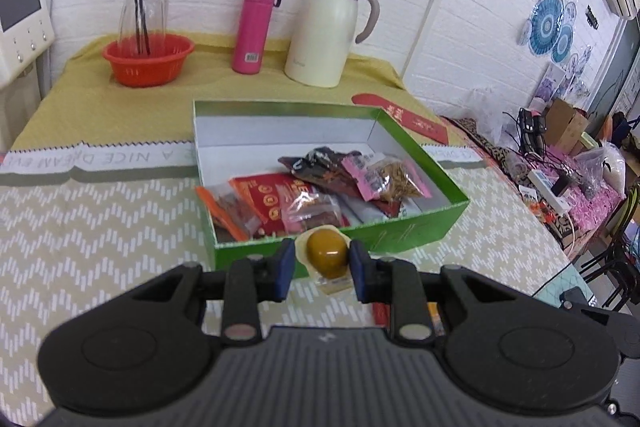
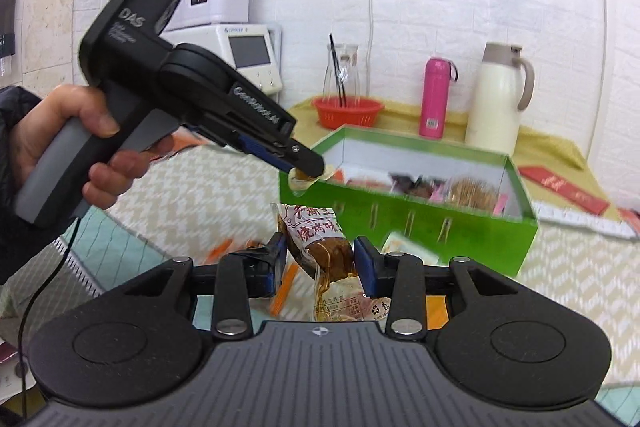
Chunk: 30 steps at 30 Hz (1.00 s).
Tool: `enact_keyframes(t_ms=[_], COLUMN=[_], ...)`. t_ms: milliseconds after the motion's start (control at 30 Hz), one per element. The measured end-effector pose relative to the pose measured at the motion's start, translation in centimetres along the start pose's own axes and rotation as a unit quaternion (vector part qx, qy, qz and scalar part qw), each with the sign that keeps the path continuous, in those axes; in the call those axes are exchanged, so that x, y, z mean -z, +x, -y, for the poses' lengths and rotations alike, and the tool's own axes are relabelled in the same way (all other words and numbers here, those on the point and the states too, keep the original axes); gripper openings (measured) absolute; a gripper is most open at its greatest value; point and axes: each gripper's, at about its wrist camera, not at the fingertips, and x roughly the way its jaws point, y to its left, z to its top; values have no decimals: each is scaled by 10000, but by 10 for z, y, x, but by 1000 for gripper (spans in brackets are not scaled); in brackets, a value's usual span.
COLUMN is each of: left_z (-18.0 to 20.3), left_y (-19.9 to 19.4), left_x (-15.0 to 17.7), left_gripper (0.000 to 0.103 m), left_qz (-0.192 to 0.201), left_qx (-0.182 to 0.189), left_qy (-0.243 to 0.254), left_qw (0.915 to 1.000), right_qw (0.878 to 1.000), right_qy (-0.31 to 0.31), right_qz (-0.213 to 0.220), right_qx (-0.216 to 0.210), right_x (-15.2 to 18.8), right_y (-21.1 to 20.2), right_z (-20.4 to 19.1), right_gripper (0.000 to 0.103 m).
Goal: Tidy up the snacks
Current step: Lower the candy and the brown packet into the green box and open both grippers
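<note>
Room: white brick-pattern walls; a table under a pale zigzag cloth, with a yellow cloth over its far end.
Back row: an orange basket, a clear jug, a pink flask and a cream thermos jug stand against the wall.
Box: an open green box with a white lining sits mid-table; several snack packets already lie in its near half, the far half bare.
Left gripper: clenched on a small sealed snack, round and amber-brown — held at the box's near wall, just above the rim as the right wrist view shows it.
Right gripper: closed on a vacuum-packed brown snack pouch, held in front of the box and short of it, above loose packets on the table.
Step in hand: by my judgement, mid-task — both grippers carry a snack toward the box.
Next move: likely the left snack goes over the rim and is let go onto the pile; the right pouch then needs lifting above the wall.
Writing, cloth: "A NICE DREAM", seen upside down on a white band.
Writing, pouch: red Chinese characters and a recycling mark, too small to read surely.
Writing, left tool: "DAS" and "GenRobot.AI" — seen from the right wrist.
Red packets: beyond the box, gold characters unreadable.
</note>
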Motion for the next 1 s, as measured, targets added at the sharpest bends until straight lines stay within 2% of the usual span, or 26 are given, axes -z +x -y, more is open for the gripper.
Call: enact_keyframes(t_ms=[200, 467, 733, 1000], left_z=[-18, -37, -49, -51], left_y=[4, 26, 68, 89], left_x=[-22, -29, -35, -44], left_gripper=[25, 25, 25, 27], left_qz=[161, -41, -347, -257], left_qx=[-168, -380, -480, -515], left_qy=[-297, -390, -433, -440], left_qw=[9993, 9985, 9973, 9974], right_qw=[9995, 9981, 9988, 9991], right_qy=[74, 194, 194, 129], right_qz=[259, 404, 164, -60], right_qx=[169, 413, 431, 390], right_x=[-31, -52, -48, -45], right_y=[29, 81, 113, 147], right_z=[24, 51, 61, 71], right_gripper=[65, 66, 66, 68])
